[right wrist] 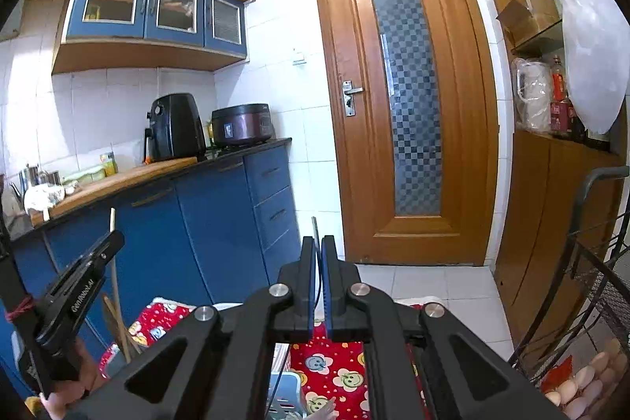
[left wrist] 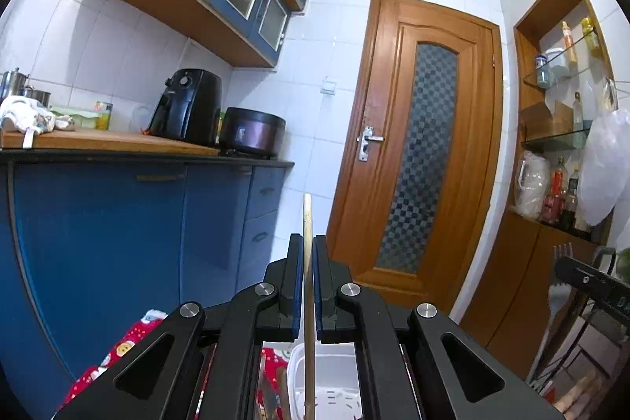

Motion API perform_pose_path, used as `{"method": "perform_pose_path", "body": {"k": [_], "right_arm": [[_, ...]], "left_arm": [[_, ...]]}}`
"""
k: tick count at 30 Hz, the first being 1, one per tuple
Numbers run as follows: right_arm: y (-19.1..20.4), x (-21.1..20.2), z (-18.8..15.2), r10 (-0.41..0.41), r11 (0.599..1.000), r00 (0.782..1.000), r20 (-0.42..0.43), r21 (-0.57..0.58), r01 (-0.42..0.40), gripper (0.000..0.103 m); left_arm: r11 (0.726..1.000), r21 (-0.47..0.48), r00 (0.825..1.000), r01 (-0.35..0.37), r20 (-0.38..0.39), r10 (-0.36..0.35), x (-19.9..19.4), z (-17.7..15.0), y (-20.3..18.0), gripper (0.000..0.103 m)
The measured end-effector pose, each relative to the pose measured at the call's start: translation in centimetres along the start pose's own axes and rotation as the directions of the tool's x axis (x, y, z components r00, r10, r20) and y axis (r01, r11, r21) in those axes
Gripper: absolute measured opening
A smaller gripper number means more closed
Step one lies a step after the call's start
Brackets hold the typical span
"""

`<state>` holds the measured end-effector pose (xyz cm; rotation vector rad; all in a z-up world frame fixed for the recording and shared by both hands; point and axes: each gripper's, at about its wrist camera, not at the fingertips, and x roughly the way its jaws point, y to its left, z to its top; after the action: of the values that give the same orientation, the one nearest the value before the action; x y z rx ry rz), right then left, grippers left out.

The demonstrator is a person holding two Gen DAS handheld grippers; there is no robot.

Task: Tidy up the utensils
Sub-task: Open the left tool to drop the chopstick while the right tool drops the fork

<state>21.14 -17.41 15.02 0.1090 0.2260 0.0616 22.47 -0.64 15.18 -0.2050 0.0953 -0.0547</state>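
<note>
Chopstick (left wrist: pixel 308 262) stands pinched in the left gripper (left wrist: pixel 308 258), a thin, probably metal rod (right wrist: pixel 315 227) in the right gripper (right wrist: pixel 319 262); both await lowering into the white basket (left wrist: pixel 334 380).

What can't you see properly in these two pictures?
- Lower end of the wooden stick, left wrist view: hidden behind the left gripper and cut by the bottom edge.
- Thin dark utensil, right wrist view: mostly hidden between the right gripper fingers; its kind is unclear.
- White basket: covered by the gripper's arms.
</note>
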Motion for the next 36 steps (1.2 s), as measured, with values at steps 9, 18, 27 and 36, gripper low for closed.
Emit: {"method": "perform_pose_path", "body": {"k": [9, 18, 27, 36], "right_arm": [[1.2, 1.3, -2.5, 0.010, 0.999, 0.999, -0.053, -0.051, -0.013, 0.005], [1.6, 1.1, -3.8, 0.068, 0.998, 0.990, -0.120, -0.004, -0.069, 0.006], [1.8, -1.2, -3.2, 0.108, 0.994, 0.989, -0.101, 0.041, -0.104, 0.031], [2.7, -4.5, -2.4, 0.141, 0.989, 0.987, -0.074, 0.057, -0.137, 0.040]], "left_arm": [[1.000, 0.017, 0.999, 0.006, -0.034, -0.005, -0.1, -1.5, 0.0, 0.004], [0.999, 0.033, 0.995, 0.032, -0.097, -0.029, -0.9, -2.4, 0.0, 0.004], [0.998, 0.040, 0.990, 0.054, -0.136, -0.048, -2.8, -2.1, -0.1, 0.035], [0.998, 0.040, 0.986, 0.058, -0.160, -0.051, -5.9, -0.5, 0.3, 0.043]]}}
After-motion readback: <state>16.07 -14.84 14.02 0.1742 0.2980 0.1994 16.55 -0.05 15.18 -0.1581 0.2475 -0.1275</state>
